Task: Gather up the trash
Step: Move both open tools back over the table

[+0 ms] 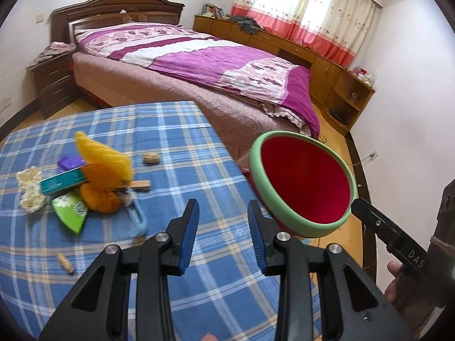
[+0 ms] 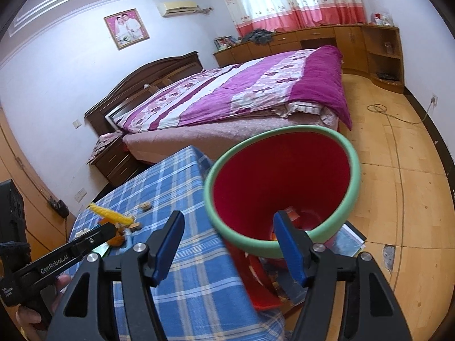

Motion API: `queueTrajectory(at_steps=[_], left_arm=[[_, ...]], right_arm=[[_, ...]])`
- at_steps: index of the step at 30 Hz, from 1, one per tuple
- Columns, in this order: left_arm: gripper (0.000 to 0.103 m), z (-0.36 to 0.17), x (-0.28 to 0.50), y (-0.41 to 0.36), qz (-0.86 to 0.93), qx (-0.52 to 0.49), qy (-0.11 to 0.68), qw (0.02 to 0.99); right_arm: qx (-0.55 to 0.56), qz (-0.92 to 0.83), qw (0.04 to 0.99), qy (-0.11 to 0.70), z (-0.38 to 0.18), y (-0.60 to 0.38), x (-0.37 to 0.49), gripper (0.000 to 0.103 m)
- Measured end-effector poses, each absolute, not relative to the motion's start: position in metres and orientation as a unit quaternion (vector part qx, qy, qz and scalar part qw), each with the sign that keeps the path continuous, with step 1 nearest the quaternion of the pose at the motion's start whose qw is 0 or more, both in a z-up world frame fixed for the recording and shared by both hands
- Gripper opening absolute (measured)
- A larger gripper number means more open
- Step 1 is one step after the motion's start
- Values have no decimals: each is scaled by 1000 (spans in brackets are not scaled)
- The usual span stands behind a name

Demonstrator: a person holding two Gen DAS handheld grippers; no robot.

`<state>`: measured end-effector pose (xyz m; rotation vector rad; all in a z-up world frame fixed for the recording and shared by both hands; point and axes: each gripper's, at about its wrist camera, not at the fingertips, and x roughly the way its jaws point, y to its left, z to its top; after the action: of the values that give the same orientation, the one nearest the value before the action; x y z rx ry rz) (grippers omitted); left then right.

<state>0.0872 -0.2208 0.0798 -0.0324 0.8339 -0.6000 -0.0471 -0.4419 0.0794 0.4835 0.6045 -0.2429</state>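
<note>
Trash pile [image 1: 85, 182] lies left of our empty, half-open left tongs [image 1: 223, 218]; right tongs [image 2: 230, 227] straddle the bin [image 2: 281, 187] rim, unclamped.

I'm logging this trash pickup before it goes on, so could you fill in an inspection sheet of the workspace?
Surface: table under a blue plaid cloth.
Job's things: red bin with green rim off the table's edge; trash pile with a yellow wrapper, teal box and green packet; nut shells loose nearby.
Clutter: white crocheted piece.
Grippers: left gripper open, empty; right gripper, jaws apart, one finger inside the bin rim.
Cables: cord across the floor to a wall socket.
Surroundings: bed, nightstand, wooden cabinets, curtained window.
</note>
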Motion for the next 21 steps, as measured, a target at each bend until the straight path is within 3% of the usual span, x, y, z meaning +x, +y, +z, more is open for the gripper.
queueTrajectory(at_steps=[21], left_arm=[[35,80,126,-94,-163,-43,392,904]], right_arm=[[185,-35,928,323,90,-354,14,68]])
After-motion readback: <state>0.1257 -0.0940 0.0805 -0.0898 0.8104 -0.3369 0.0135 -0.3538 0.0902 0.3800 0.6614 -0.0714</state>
